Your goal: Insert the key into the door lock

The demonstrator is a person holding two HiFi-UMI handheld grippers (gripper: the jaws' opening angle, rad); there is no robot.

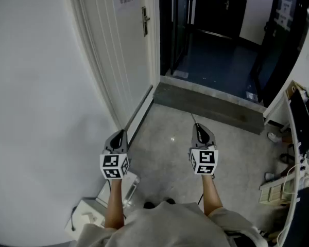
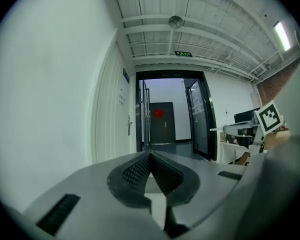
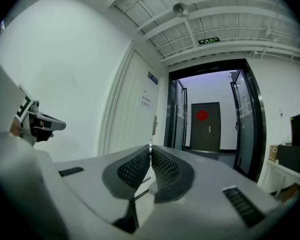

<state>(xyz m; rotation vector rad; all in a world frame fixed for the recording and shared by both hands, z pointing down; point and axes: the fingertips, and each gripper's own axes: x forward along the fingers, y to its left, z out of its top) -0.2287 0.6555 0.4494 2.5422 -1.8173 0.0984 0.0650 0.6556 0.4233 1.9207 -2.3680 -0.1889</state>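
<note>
Key hard to make out: only a thin edge showed, pinched in the clenched right gripper. Left gripper clenched on nothing. Both pointed level, forearms outstretched; door lock stood well ahead.

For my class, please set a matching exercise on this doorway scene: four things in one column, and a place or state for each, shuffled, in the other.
Things:
1. key
2. green sign
3. red decoration
4. left gripper

Places or states:
A. on the dark far door
B. shut, nothing between its jaws
C. pinched in the right gripper
D. hanging overhead

Pairs: 1-C, 2-D, 3-A, 4-B
</note>
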